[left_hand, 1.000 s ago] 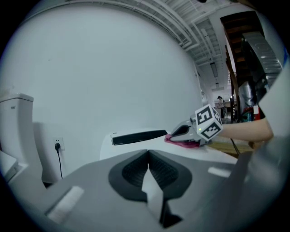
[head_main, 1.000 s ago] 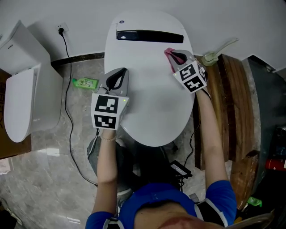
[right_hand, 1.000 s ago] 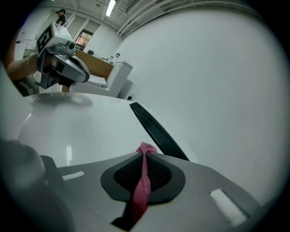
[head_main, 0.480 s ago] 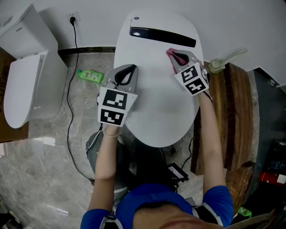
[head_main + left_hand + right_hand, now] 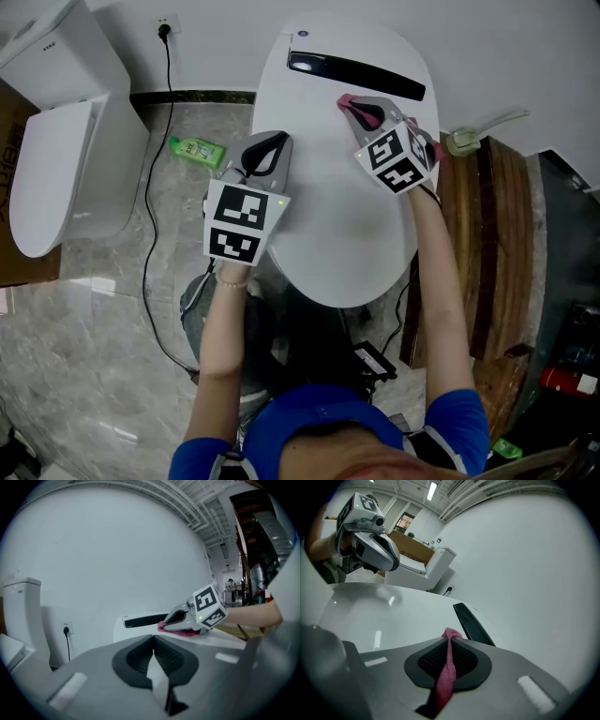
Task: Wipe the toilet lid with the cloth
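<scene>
The right gripper (image 5: 364, 112) pinches the pink terry cloth (image 5: 448, 666) at the back-right edge of the glossy white oval toilet lid (image 5: 342, 230) — its length runs frontward from there; the left gripper (image 5: 266, 153), jaws together and empty, is at the left edge.

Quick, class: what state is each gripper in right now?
Left gripper: shut, nothing between its jaws.
Right gripper: shut on the pink cloth.

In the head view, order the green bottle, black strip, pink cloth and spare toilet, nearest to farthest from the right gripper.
1. pink cloth, in the right gripper jaws
2. black strip, just ahead on the lid
3. green bottle, on the floor, left
4. spare toilet, far left
</scene>
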The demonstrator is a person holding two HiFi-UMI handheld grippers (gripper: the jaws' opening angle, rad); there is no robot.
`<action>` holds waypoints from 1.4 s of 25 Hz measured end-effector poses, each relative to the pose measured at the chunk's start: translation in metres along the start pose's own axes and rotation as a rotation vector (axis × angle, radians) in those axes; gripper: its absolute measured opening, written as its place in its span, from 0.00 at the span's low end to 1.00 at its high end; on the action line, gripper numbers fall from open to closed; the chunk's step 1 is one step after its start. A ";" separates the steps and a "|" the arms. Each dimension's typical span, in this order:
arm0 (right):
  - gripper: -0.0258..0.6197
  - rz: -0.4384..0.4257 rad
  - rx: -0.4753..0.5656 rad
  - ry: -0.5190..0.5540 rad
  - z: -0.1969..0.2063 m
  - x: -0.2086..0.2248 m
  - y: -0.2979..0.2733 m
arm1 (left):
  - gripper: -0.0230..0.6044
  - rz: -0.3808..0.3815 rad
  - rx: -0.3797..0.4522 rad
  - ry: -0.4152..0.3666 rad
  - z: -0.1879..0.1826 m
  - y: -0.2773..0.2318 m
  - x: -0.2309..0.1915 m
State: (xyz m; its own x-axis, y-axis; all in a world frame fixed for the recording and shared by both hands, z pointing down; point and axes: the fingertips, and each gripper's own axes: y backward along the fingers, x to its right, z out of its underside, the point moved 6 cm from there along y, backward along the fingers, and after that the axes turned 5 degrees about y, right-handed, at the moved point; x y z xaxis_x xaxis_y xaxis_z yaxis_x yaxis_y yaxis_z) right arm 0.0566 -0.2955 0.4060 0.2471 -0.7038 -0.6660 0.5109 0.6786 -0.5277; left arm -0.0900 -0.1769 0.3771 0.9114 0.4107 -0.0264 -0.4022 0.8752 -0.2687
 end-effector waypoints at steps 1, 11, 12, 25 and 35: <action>0.06 0.001 0.000 0.020 -0.004 -0.002 -0.002 | 0.04 0.001 0.001 0.001 0.000 0.001 0.000; 0.06 -0.032 0.028 0.084 -0.038 -0.015 -0.020 | 0.04 -0.011 0.007 -0.004 0.000 0.013 -0.009; 0.06 -0.036 0.031 0.091 -0.041 -0.016 -0.022 | 0.04 -0.015 0.008 -0.003 0.000 0.014 -0.011; 0.06 -0.082 0.083 0.205 -0.096 -0.042 -0.047 | 0.04 -0.037 0.041 0.006 -0.005 0.031 -0.026; 0.06 -0.120 0.105 0.218 -0.112 -0.052 -0.052 | 0.04 -0.088 0.043 0.013 -0.006 0.038 -0.040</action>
State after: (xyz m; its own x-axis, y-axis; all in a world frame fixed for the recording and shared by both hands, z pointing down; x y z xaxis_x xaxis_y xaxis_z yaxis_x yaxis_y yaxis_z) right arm -0.0753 -0.2709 0.4089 0.0024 -0.7088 -0.7054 0.6109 0.5595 -0.5601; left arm -0.1413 -0.1614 0.3619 0.9444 0.3283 -0.0175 -0.3234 0.9181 -0.2292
